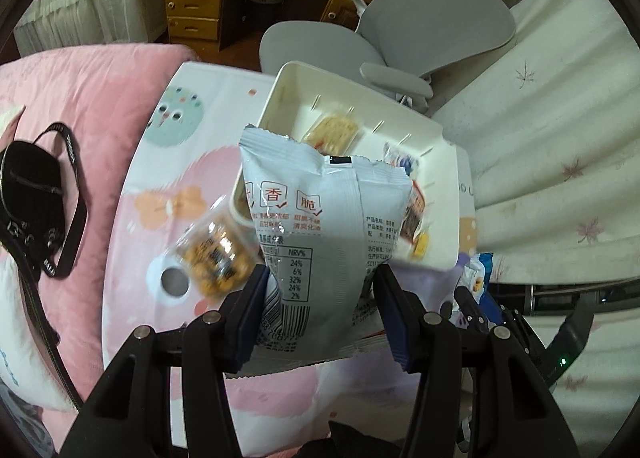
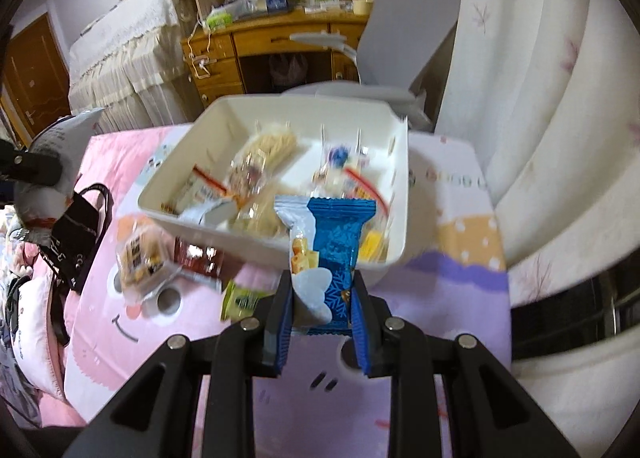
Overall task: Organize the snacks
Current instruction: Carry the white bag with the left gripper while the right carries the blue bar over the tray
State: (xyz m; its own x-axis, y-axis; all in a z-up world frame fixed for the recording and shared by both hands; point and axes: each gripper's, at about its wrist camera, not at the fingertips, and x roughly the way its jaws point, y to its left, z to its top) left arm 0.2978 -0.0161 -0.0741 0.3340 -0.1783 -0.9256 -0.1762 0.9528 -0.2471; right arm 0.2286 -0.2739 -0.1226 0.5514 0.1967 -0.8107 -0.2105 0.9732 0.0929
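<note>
The left tool (image 1: 320, 310) pinches a pale grey snack bag (image 1: 316, 225) near its lower end, and the bag stands upright between the two pads. The right tool (image 2: 322, 322) is pressed together on a blue snack packet (image 2: 332, 254), which also stands upright. Both are held above the surface (image 1: 132, 242), which has a pink and purple cartoon print. A white box (image 2: 168, 193) stands on this surface just behind the two held packs. It already contains several snacks, among them a pack of pale crackers (image 2: 268, 153). A clear pack of orange snacks (image 1: 216, 254) lies on the surface beside the box. A black bag (image 1: 32, 193) rests on the pink blanket (image 1: 100, 97) at the left, and a grey chair (image 1: 432, 17) stands behind the box.
</note>
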